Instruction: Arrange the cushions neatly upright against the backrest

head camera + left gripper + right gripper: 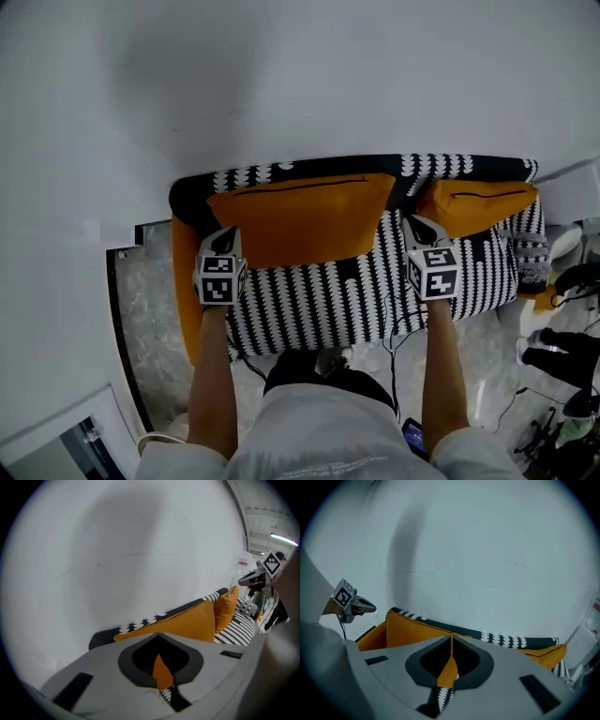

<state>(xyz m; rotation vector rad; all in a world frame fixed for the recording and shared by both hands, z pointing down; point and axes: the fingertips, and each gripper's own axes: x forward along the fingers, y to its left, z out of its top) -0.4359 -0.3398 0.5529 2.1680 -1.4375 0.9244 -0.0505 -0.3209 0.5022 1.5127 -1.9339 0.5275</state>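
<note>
Covering one cushion (pixel 300 217) corner: left gripper (pixel 226 236)

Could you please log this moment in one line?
left gripper shut, empty; right gripper shut, empty; left cushion, right cushion upright against backrest

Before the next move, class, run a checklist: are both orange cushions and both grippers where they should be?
1. Large orange cushion upright against the backrest: ok.
2. Smaller orange cushion upright against the backrest: ok.
3. Left gripper jaws together, no cushion pinched: ok.
4. Right gripper jaws together, no cushion pinched: ok.
5. Orange piece at the sofa's left end is not a stray cushion: cannot tell.
</note>
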